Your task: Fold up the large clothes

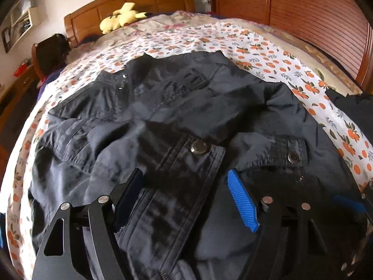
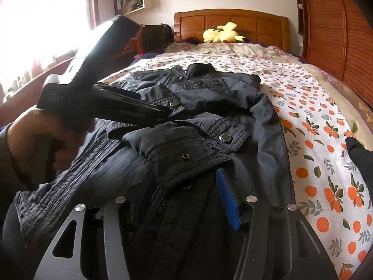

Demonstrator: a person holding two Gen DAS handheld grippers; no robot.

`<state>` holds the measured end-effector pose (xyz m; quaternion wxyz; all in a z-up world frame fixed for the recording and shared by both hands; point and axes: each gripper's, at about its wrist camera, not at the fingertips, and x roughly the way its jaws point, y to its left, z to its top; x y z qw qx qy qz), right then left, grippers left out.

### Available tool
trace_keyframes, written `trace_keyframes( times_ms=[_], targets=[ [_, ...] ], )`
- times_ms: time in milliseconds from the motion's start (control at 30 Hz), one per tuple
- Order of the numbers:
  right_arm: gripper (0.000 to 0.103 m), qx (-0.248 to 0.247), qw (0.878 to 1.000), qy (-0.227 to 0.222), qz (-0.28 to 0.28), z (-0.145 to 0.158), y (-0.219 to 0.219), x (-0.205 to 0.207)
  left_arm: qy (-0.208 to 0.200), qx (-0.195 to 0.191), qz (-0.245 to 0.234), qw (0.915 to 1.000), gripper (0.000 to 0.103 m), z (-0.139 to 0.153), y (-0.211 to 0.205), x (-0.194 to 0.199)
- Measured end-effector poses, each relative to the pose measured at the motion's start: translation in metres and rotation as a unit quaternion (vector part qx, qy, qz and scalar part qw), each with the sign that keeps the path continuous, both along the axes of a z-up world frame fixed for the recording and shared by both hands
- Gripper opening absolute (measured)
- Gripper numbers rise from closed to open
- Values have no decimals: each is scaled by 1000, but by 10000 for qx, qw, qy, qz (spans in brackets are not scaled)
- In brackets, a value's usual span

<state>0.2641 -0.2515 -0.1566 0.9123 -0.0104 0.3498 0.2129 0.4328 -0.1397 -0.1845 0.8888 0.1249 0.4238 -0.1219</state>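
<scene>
A dark navy jacket point(image 1: 163, 116) lies spread on the bed point(image 1: 256, 53), on a white sheet with an orange-fruit print, and both sleeves are folded across its body. The left gripper point(image 1: 184, 184) hangs low over the jacket with its jaws apart; a sleeve cuff point(image 1: 193, 163) with a metal snap button point(image 1: 198, 146) lies between the jaws and just ahead of them, and the pads do not press on it. The blue ribbed pad point(image 1: 242, 200) of its right finger is clearly seen, while the left finger is dark and a little blurred. In the right wrist view, the right gripper point(image 2: 186, 198) stands partly open over the lower part of the jacket point(image 2: 209, 116). Dark folds of cloth lie between its jaws, and a cuff point(image 2: 186, 158) with a small snap stud lies just in front of them; I cannot see the pads pressing on the cloth. To the left of this gripper, a hand point(image 2: 39, 137) holds the black handle of the other tool, whose fingers reach over the jacket near the open zipper point(image 2: 77, 177). Far ahead of both grippers, a yellow plush toy point(image 2: 221, 33) rests by the wooden headboard point(image 2: 233, 21). To the right of the right gripper, another dark cloth point(image 2: 359, 158) lies at the edge of the bed.
</scene>
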Motion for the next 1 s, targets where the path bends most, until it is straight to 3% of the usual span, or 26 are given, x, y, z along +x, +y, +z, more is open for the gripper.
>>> trace_keyframes(
  times_ms=[133, 333, 367, 400, 500, 733, 1000],
  targets=[
    [53, 77, 10000, 11, 0, 0, -3, -1, 49, 222, -67, 9997, 77, -7, -15, 7],
    [53, 84, 10000, 22, -16, 0, -3, -1, 99, 396, -128, 9991, 52, -15, -19, 13],
    [53, 85, 10000, 22, -21, 0, -3, -1, 136, 336, -231, 9991, 20, -14, -18, 11],
    [53, 84, 10000, 21, -36, 0, -3, -1, 175, 275, -276, 9991, 2, -10, -16, 8],
    [53, 65, 10000, 9, -67, 0, -4, -1, -204, 509, -312, 9980, 2, 8, -14, -7],
    [53, -37, 9999, 22, -101, -1, -2, 0, -878, 295, 176, 9955, 2, 68, 50, -23],
    [53, -158, 9998, 24, -121, -3, 1, 1, -983, 177, 809, 9917, 2, 84, 140, -24]
  ],
)
